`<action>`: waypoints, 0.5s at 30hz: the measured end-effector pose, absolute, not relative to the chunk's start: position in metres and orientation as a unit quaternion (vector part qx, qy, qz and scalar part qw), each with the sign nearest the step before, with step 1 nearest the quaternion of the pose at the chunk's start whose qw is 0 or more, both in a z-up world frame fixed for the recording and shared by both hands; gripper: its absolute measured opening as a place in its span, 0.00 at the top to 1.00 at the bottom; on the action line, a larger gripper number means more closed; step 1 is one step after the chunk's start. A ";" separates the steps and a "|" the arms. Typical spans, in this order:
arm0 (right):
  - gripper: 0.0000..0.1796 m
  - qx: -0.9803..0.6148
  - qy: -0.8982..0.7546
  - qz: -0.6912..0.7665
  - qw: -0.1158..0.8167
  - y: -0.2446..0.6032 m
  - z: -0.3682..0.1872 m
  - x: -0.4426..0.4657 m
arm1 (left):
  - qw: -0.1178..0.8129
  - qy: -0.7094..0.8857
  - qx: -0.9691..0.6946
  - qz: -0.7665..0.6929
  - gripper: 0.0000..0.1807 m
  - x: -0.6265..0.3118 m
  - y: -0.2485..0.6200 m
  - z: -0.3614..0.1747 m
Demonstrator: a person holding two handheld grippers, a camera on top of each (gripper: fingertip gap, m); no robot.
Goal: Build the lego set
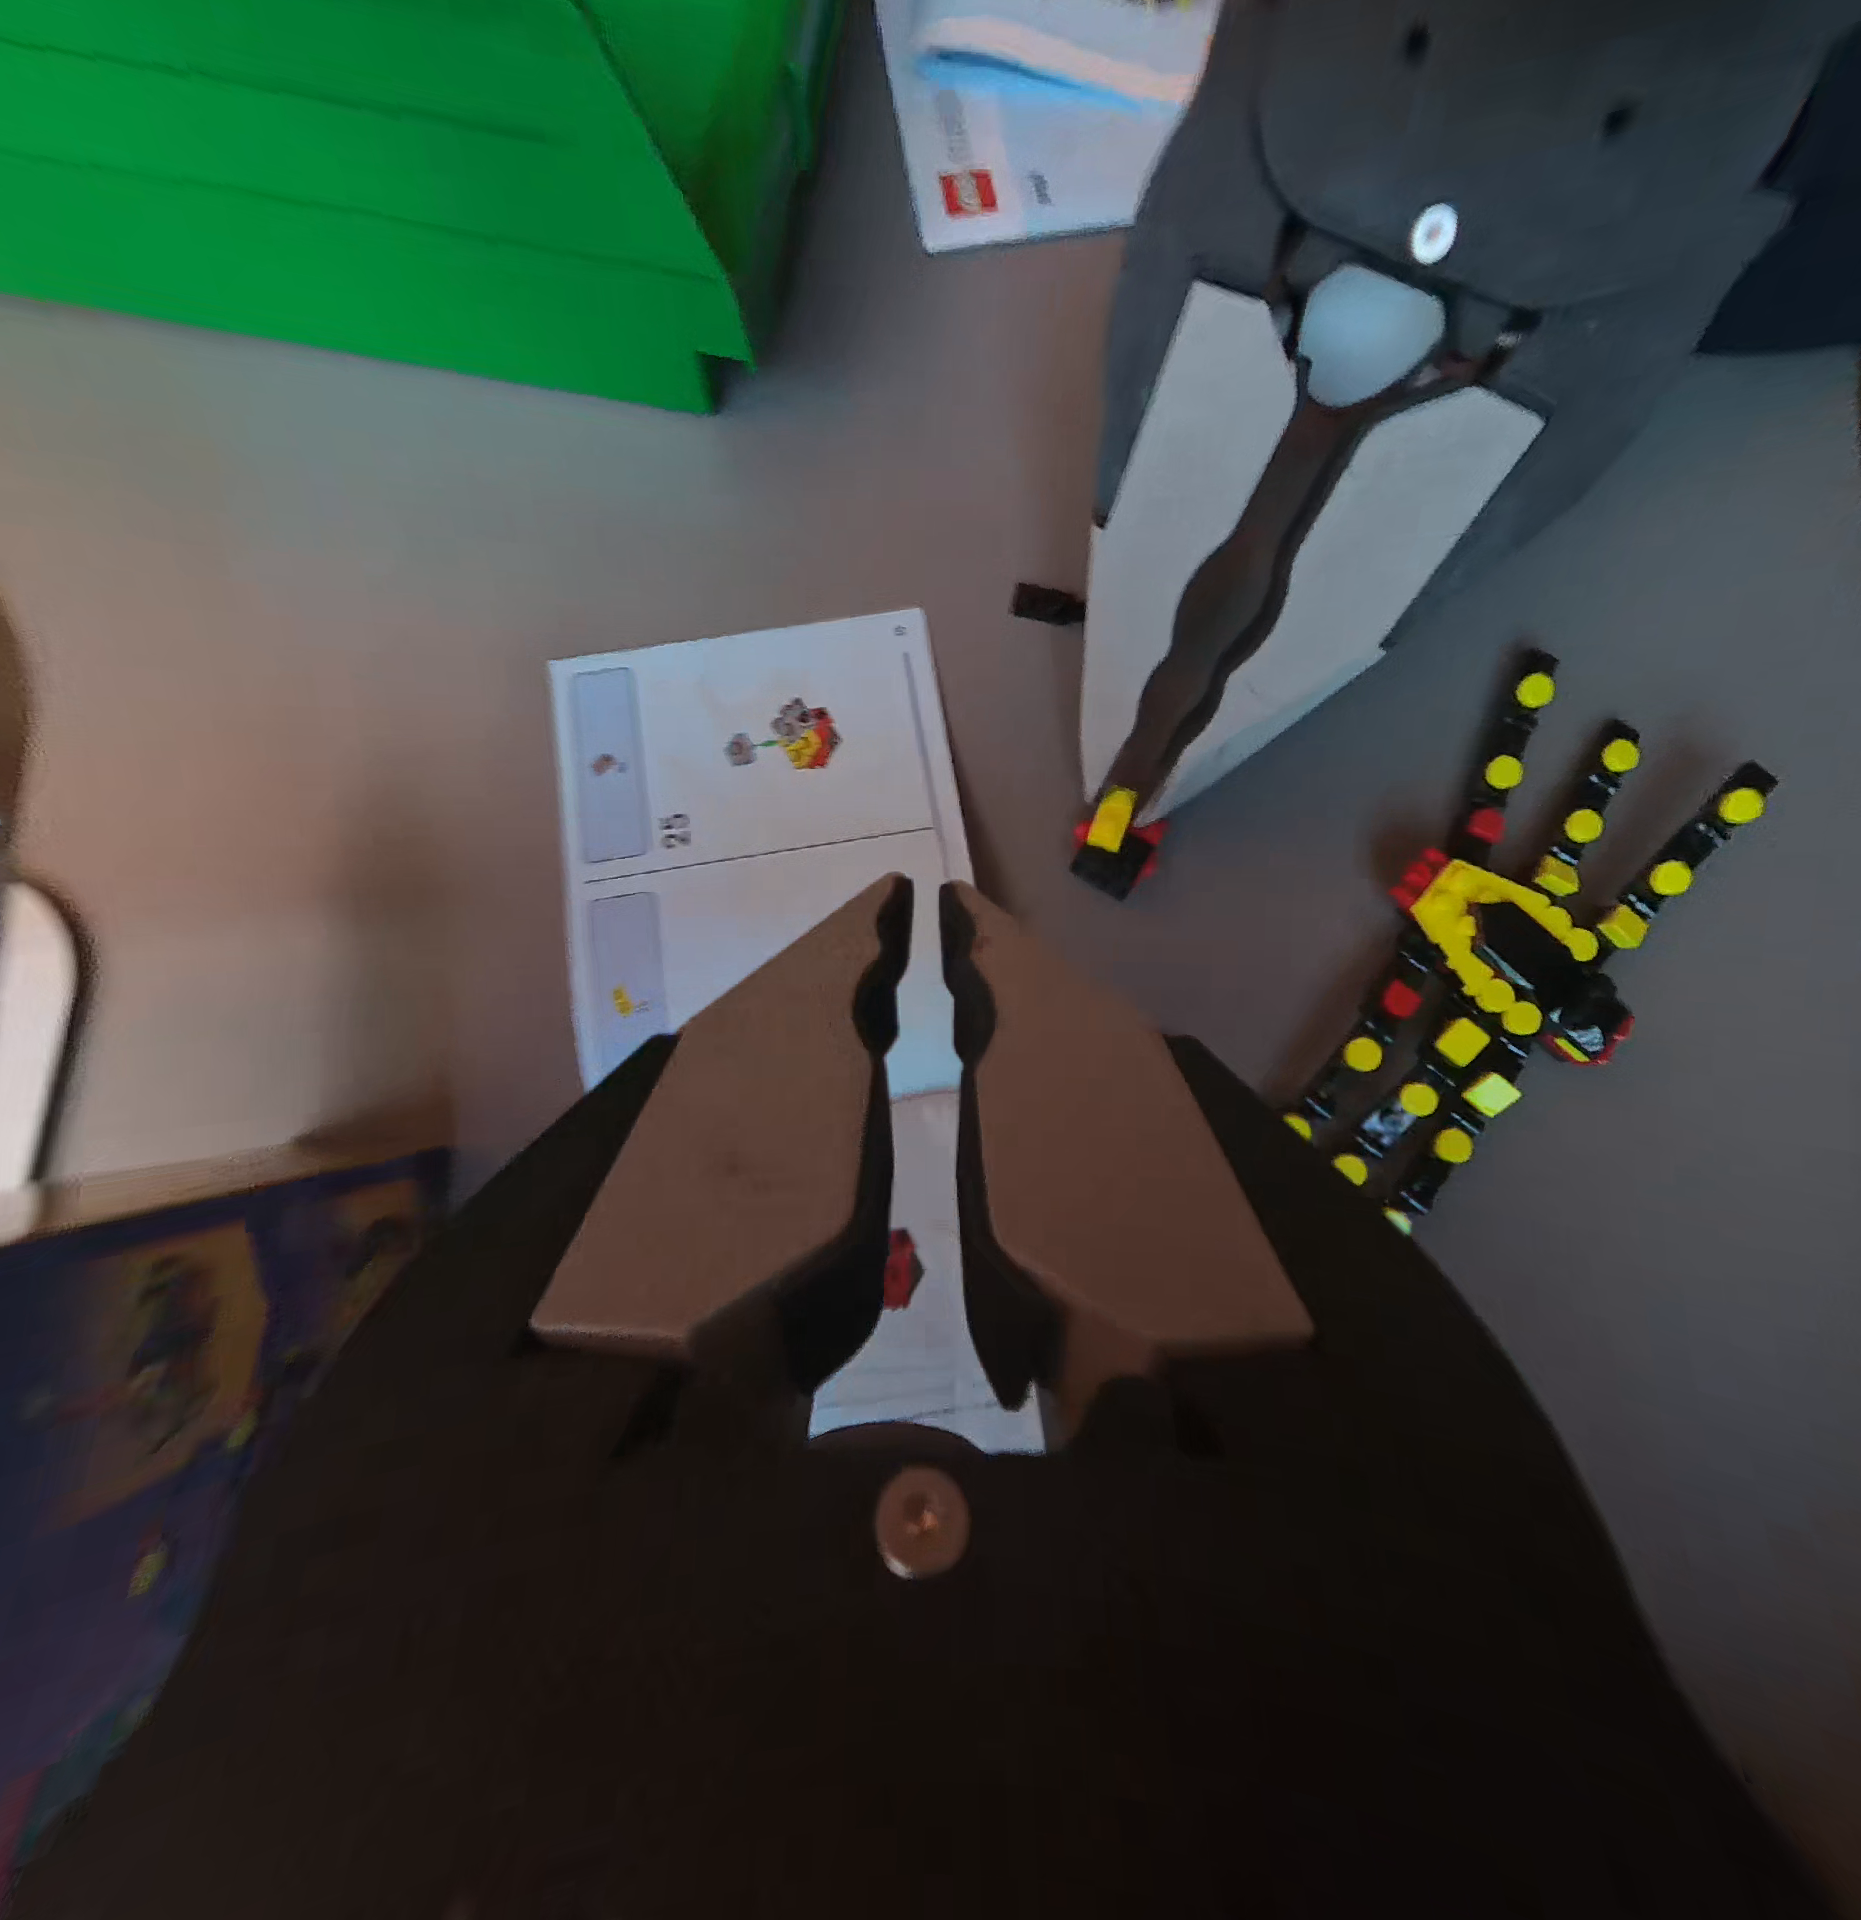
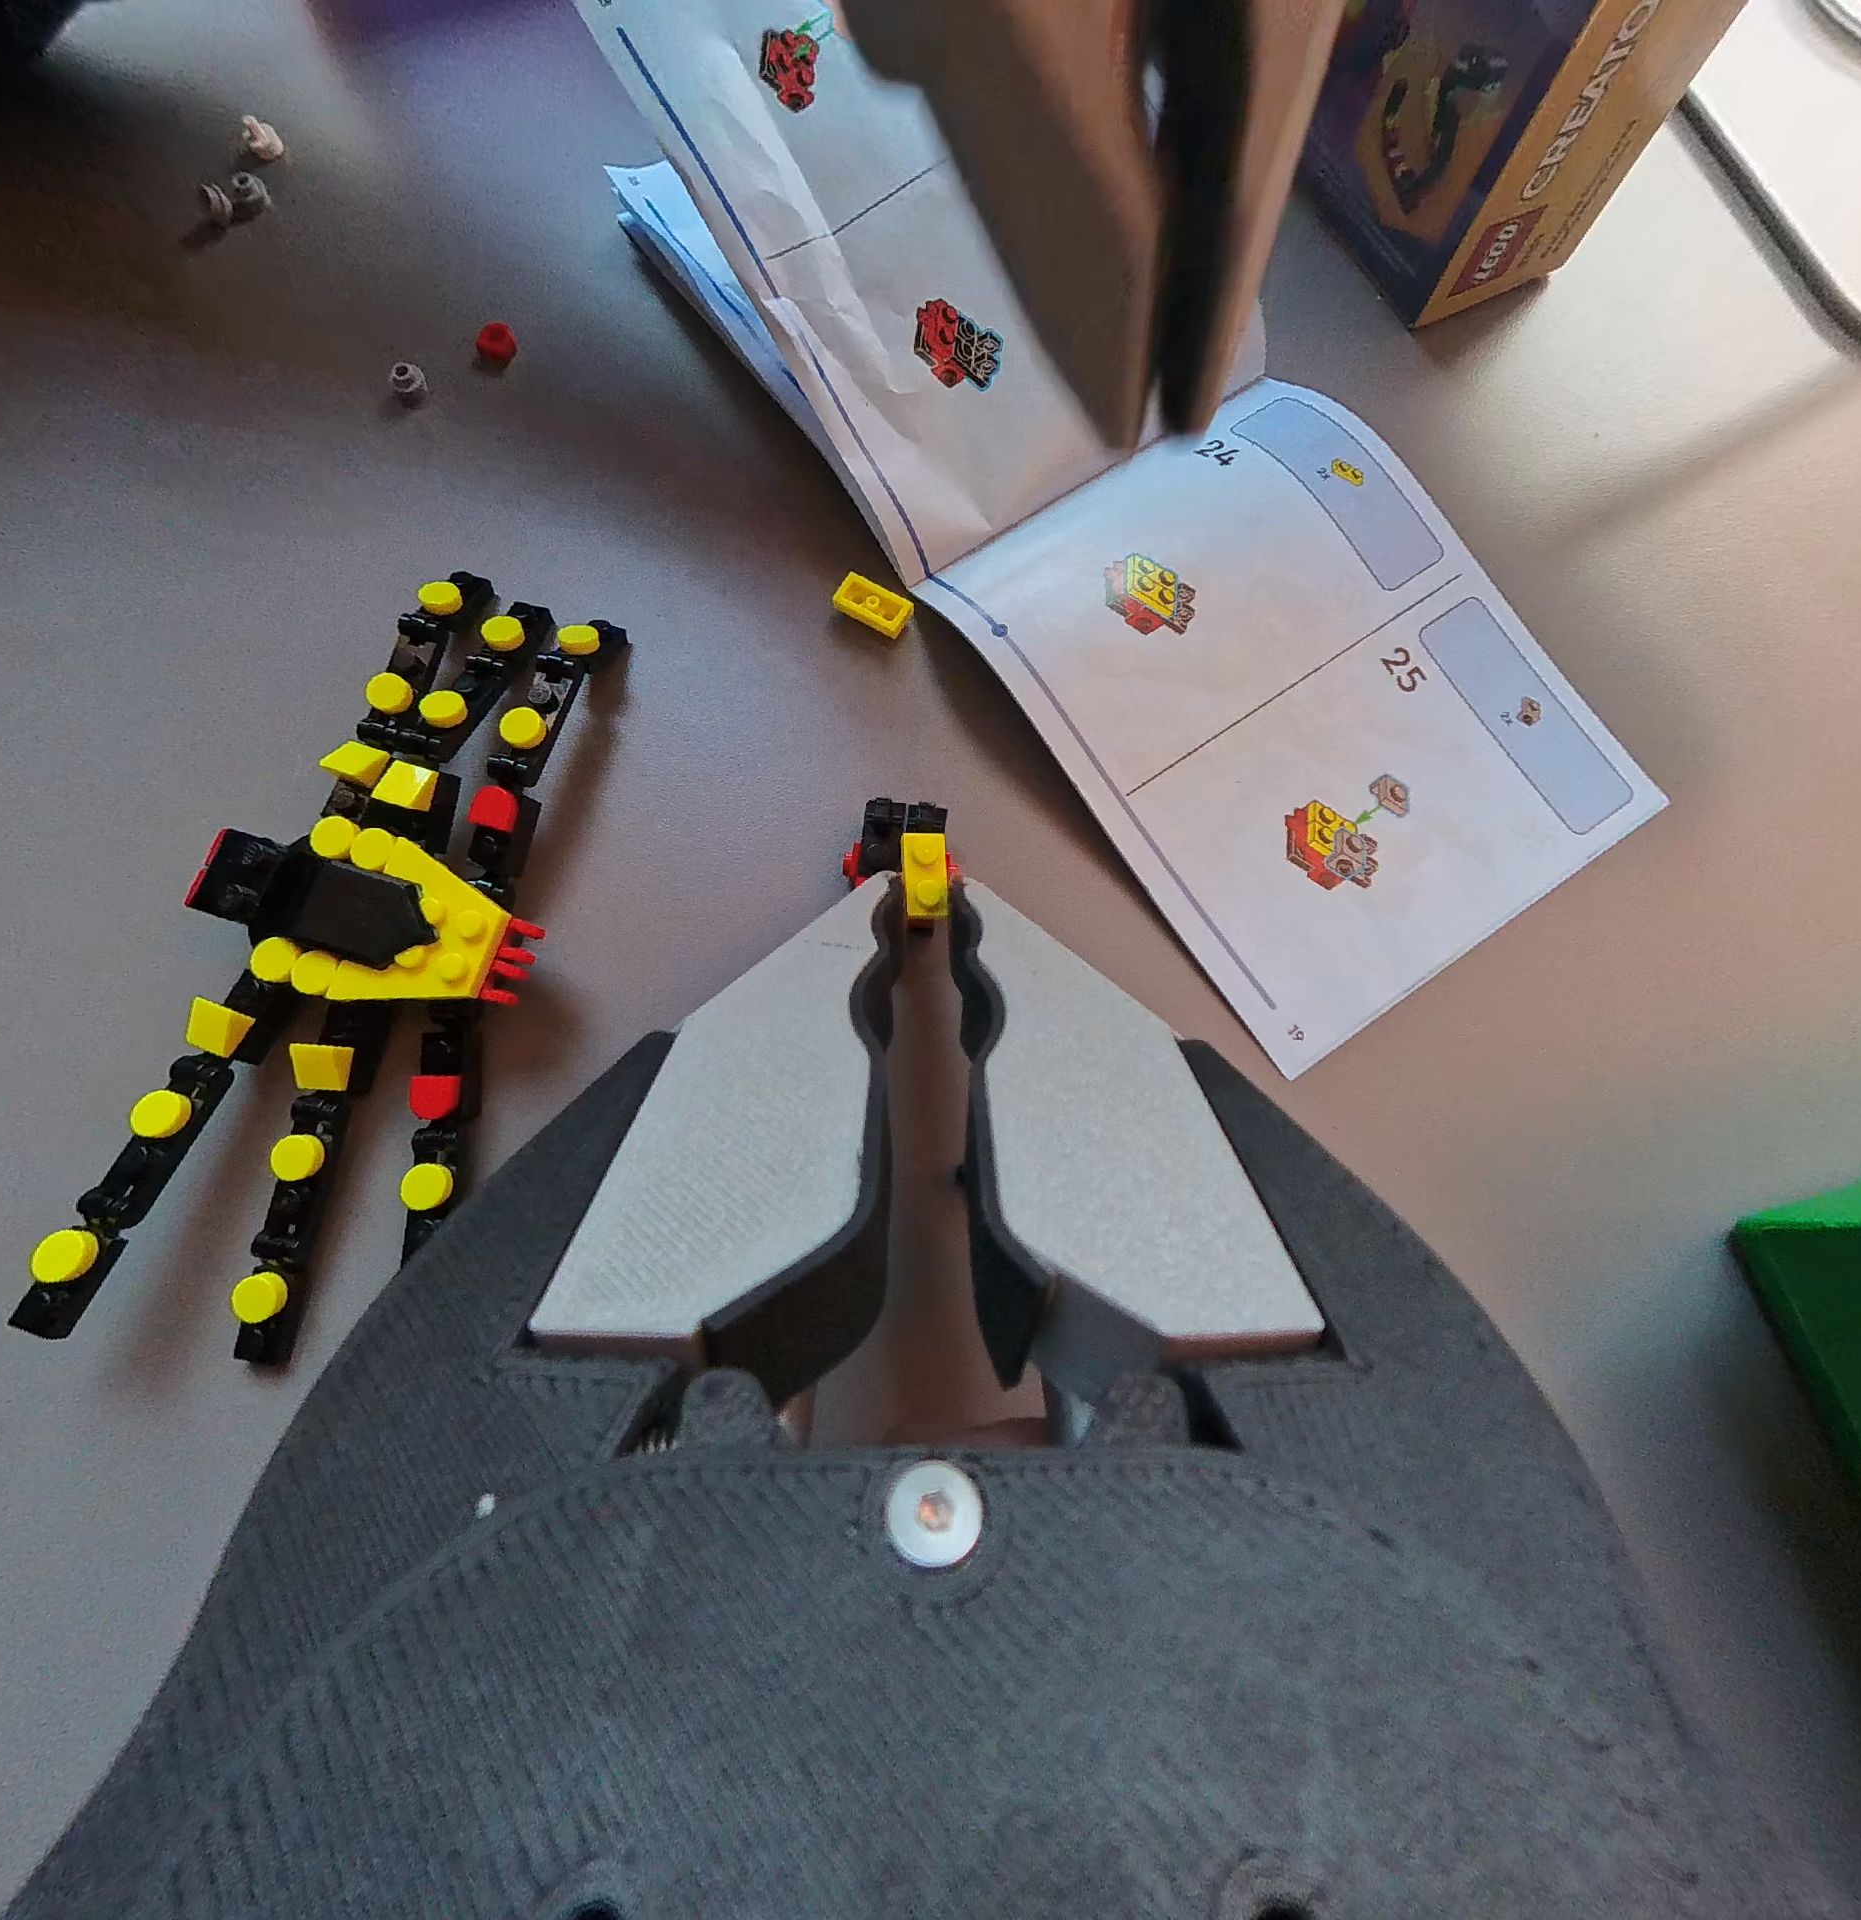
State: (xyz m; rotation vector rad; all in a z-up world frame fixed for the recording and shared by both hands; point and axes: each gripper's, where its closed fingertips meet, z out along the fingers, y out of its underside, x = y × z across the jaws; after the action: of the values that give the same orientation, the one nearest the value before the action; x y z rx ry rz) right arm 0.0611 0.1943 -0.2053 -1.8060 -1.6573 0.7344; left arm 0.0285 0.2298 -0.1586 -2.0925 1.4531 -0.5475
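My right gripper is shut on a small black, red and yellow brick assembly, holding it by its yellow plate low over the grey table. The same assembly shows in the left wrist view at the right gripper's grey fingertips. My left gripper has its jaws nearly together and holds nothing; it hovers over the open instruction booklet. It shows blurred at the top of the right wrist view. A black and yellow long-legged build lies flat to the left of the right gripper. A loose yellow plate lies by the booklet.
A red stud and small grey pieces lie at the far left. A set box stands behind the booklet, a green box to the right. A second booklet and a small black piece lie beyond. My hands' fingertips stand some 7 centimetres from each other.
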 end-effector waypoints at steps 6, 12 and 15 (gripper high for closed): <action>0.97 -0.675 -0.623 0.271 0.290 0.194 -0.205 0.061 | 0.206 0.591 -0.748 -0.219 0.97 0.058 0.203 -0.198; 0.97 -0.673 -0.625 0.269 0.290 0.193 -0.205 0.061 | 0.197 0.598 -0.740 -0.237 0.96 0.064 0.196 -0.201; 0.97 -0.673 -0.625 0.270 0.290 0.193 -0.205 0.061 | 0.194 0.600 -0.737 -0.243 0.96 0.065 0.193 -0.201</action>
State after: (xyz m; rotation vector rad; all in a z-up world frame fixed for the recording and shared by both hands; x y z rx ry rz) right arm 0.0606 0.1928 -0.2051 -1.7947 -1.6671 0.7194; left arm 0.0653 0.1930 -0.2013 -2.0663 1.6834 -0.6829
